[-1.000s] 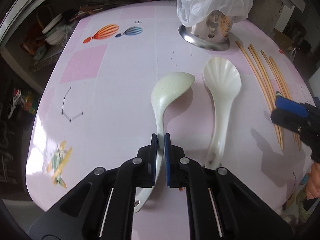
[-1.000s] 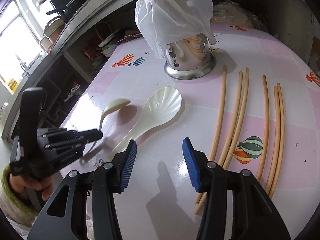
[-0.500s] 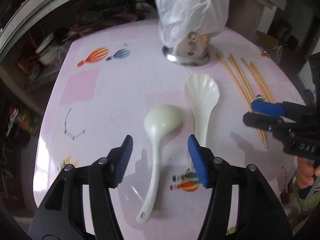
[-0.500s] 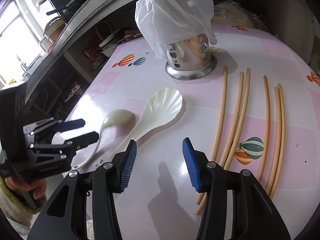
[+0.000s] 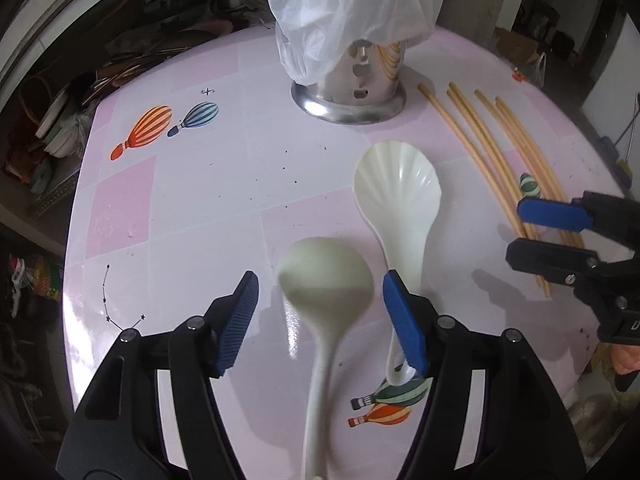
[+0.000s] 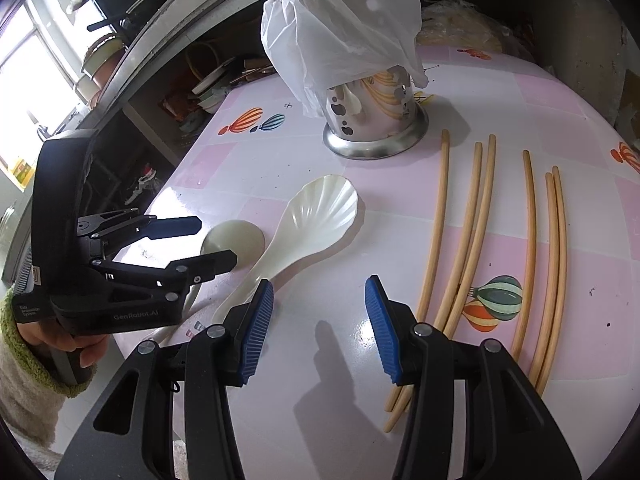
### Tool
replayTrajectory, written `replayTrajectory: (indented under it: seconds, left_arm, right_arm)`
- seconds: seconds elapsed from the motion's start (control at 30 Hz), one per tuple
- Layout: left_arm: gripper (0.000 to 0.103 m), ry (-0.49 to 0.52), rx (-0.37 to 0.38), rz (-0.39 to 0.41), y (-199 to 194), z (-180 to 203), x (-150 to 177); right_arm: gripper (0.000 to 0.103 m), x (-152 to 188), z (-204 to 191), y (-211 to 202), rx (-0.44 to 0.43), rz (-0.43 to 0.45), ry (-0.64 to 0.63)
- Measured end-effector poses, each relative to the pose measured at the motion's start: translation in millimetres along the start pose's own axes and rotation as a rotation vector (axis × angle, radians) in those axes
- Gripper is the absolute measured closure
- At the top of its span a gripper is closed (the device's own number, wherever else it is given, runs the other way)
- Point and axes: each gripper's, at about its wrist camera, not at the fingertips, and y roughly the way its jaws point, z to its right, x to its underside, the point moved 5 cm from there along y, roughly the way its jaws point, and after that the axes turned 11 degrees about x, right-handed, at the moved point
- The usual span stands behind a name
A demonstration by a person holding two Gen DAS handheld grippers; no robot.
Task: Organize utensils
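Ladle (image 5: 326, 280) first: pale green, lying on the pink table (image 5: 192, 184) near its front edge, bowl pointing toward the far edge, handle running back toward me. My left gripper (image 5: 320, 312) hangs over it with its jaws just opened wide; the ladle's neck lies between the blue pads (image 5: 236, 320), but neither pad touches it, so nothing is gripped. Just beside the ladle, on its right, lies the white shell-shaped spoon (image 5: 396, 196), bowl toward the far edge too, its handle end passing behind my left gripper's right finger. Farther right, six tan chopsticks (image 6: 472, 232) lie spread along the table, reaching from the middle toward the front edge. My right gripper (image 6: 320, 320) hovers above bare table between the spoon's handle and the chopsticks, jaws apart, empty. At the far edge stands the steel utensil holder (image 6: 376, 116), upright, a white plastic bag (image 6: 340, 24) draped over its top. I can see a hand (image 6: 68, 340) in a green cuff on the left gripper's handle.
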Motion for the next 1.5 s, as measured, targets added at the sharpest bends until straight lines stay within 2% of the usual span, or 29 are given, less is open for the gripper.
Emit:
replayTrajectory:
  seconds: [0.47, 0.6, 0.7, 1.03, 1.2, 1.5]
  left_arm:
    - [0.041, -0.015, 0.026, -0.108, 30, -9, -5]
    - [0.042, -0.026, 0.035, -0.102, 31, -10, -6]
    - [0.048, -0.036, 0.03, -0.086, 30, -12, -5]
    - [0.048, -0.076, 0.033, -0.043, 24, -21, 0]
    - [0.048, -0.082, 0.039, -0.026, 22, -21, 2]
    - [0.048, -0.085, 0.046, -0.004, 18, -23, 4]
  right_arm:
    - [0.056, -2, 2, 3, 0.004, -0.006, 0.0]
    - [0.056, -3, 4, 3, 0.007, -0.003, 0.001]
    - [0.056, -5, 7, 3, 0.0, 0.003, 0.013]
    - [0.056, -33, 24, 5, -0.074, 0.038, 0.086]
    - [0.065, -51, 25, 24, -0.13, 0.005, 0.114]
    - [0.075, -64, 21, 67, -0.101, -0.077, 0.117]
